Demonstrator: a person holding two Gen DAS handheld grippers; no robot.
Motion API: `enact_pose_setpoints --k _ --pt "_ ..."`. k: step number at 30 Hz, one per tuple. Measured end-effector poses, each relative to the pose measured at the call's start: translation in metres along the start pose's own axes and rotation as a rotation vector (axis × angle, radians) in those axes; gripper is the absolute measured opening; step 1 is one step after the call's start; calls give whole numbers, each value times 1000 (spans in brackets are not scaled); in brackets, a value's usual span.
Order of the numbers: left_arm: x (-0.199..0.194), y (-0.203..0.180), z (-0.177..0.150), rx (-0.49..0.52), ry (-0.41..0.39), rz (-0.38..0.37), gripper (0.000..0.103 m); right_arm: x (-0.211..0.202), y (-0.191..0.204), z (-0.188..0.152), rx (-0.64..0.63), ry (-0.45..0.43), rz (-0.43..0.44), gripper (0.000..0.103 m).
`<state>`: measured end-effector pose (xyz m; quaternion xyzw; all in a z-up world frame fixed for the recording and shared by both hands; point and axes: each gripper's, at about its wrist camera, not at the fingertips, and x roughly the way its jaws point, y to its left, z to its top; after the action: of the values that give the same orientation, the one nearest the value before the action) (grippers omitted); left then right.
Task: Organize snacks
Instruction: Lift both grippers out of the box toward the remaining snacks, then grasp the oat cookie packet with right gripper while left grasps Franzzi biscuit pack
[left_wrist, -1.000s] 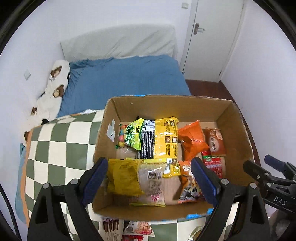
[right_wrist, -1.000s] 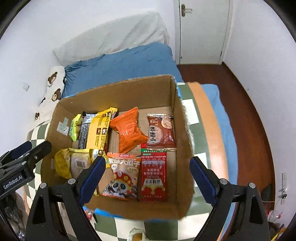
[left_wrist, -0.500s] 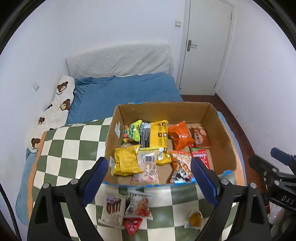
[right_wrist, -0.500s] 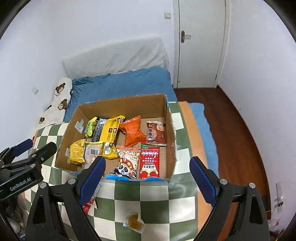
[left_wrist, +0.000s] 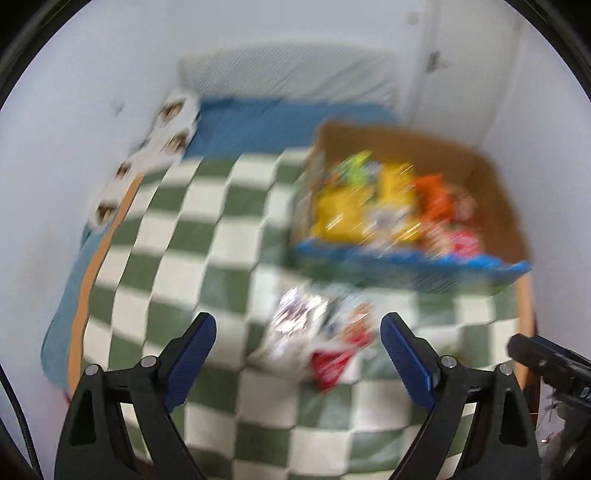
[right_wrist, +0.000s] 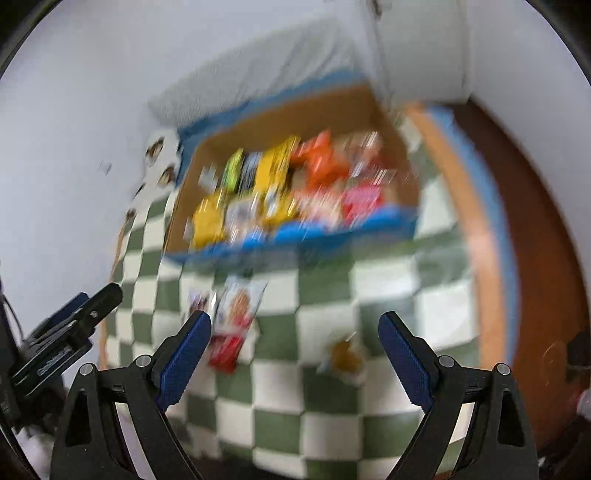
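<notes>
Both views are motion-blurred. A cardboard box (left_wrist: 495, 192) with a blue front edge holds several snack packets, yellow, orange, green and red; it also shows in the right wrist view (right_wrist: 288, 118). Loose packets lie on the checkered blanket in front of it: a silvery one (left_wrist: 295, 325), a red one (left_wrist: 332, 363), and in the right wrist view a white-and-orange one (right_wrist: 240, 306), a red one (right_wrist: 223, 350) and a small brownish one (right_wrist: 345, 356). My left gripper (left_wrist: 298, 345) is open above the loose packets. My right gripper (right_wrist: 294, 343) is open and empty.
A green-and-white checkered blanket (left_wrist: 177, 236) covers the bed, with a blue sheet (left_wrist: 251, 118) and a bear-print pillow (left_wrist: 162, 136) behind. White walls stand left and right. Brown floor (right_wrist: 535, 221) lies right of the bed.
Both grippers have pulled back from the box and swung down toward the loose packets on the blanket. The box now sits farther away. Both stay open.
</notes>
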<state>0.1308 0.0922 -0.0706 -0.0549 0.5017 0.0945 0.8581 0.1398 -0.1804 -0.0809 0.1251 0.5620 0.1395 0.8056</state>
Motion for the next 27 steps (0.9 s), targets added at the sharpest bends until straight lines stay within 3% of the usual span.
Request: enact_pose_setpoints --k 3,8,15,17,21,27 --pt "32 33 -20 -46 87 60 91 41 6 -14 22 98 36 94" --pt "66 66 -45 -92 172 161 91 104 23 -19 79 188 88 94" --pt "100 84 -53 -46 229 214 91 187 71 -6 47 216 -15 93" --pt "107 86 -52 -31 238 223 91 208 78 -4 69 227 -17 87" --pt "116 86 -46 -11 250 206 91 235 87 -11 60 241 -46 58" --pt "124 59 -21 32 265 59 91 210 65 -26 0 242 -120 55"
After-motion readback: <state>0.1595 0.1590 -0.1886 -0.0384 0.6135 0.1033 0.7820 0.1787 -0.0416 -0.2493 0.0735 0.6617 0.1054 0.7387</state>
